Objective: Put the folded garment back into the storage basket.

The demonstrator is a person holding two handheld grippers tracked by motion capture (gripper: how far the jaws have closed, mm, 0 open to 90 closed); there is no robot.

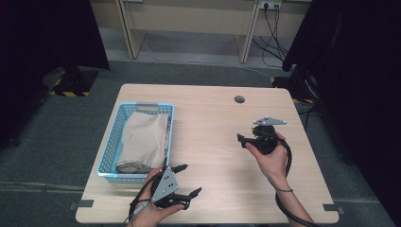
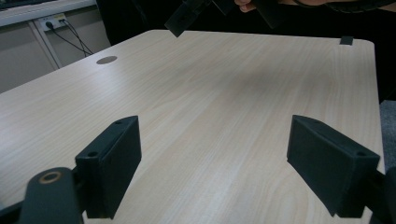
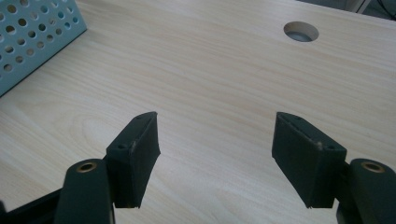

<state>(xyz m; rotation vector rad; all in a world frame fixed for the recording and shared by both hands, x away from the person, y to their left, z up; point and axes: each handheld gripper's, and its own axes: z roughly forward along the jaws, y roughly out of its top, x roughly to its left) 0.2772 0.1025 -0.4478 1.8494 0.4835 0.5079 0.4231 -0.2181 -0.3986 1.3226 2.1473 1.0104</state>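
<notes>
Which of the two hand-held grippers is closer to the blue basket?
The left hand-held gripper, right beside the blue basket's near corner; the right hand-held gripper hangs farther off, over bare table.

Each hand holds a black tool: the left gripper [image 1: 187,180] and the right gripper [image 1: 240,138]. Both have two flat black jaws with small screw holes, a brass ring at each joint, a grey three-cornered plate with dots, and a black cable.

Grey carpet floor [image 1: 56,137], pale wooden desks [image 1: 189,19] behind, black curtains [image 1: 42,33] either side.
</notes>
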